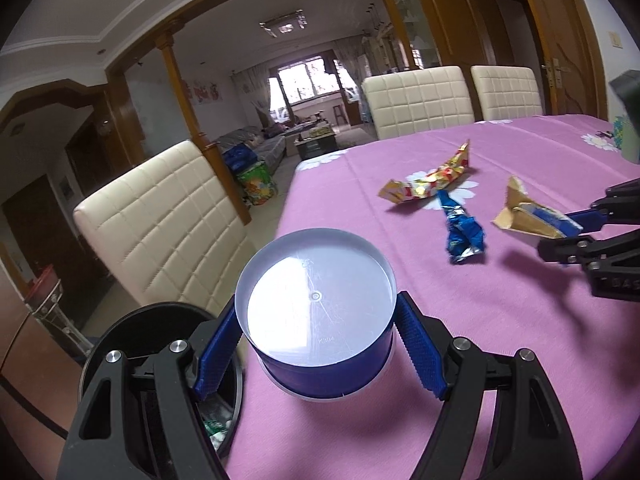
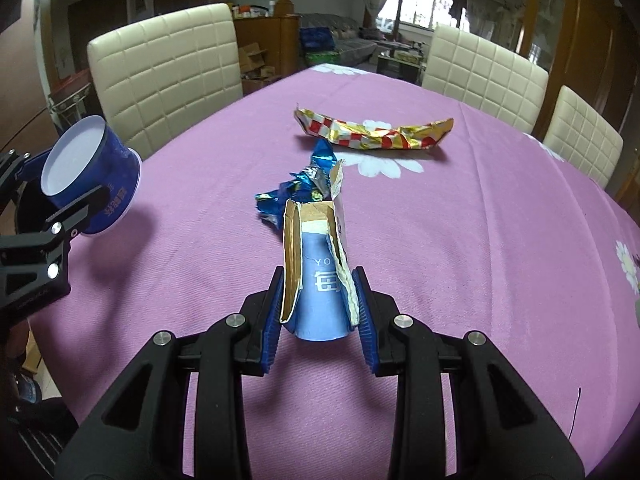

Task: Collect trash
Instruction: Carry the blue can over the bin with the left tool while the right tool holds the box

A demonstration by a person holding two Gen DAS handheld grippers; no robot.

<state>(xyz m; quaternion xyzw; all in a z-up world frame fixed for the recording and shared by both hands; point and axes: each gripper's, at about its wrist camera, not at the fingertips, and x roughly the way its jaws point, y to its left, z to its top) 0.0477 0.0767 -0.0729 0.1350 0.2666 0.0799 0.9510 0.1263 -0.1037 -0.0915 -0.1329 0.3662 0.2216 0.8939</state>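
My left gripper [image 1: 320,354] is shut on a blue plastic cup [image 1: 318,308] held with its white bottom toward the camera, over the table's left edge. The same cup [image 2: 90,186] shows at the left of the right wrist view. My right gripper [image 2: 320,312] is shut on a torn blue carton [image 2: 320,276] with a brown inside, lifted above the cloth; this carton [image 1: 528,218] appears at the right of the left wrist view. A crumpled blue foil wrapper [image 1: 464,234] [image 2: 296,190] and a red and gold wrapper [image 1: 432,178] [image 2: 376,132] lie on the table.
The table carries a purple flowered cloth [image 1: 400,360]. A black bin [image 1: 160,360] with trash in it stands below the table's left edge. Cream padded chairs [image 1: 160,220] [image 2: 168,68] ring the table. A patterned object [image 1: 628,136] sits at the far right.
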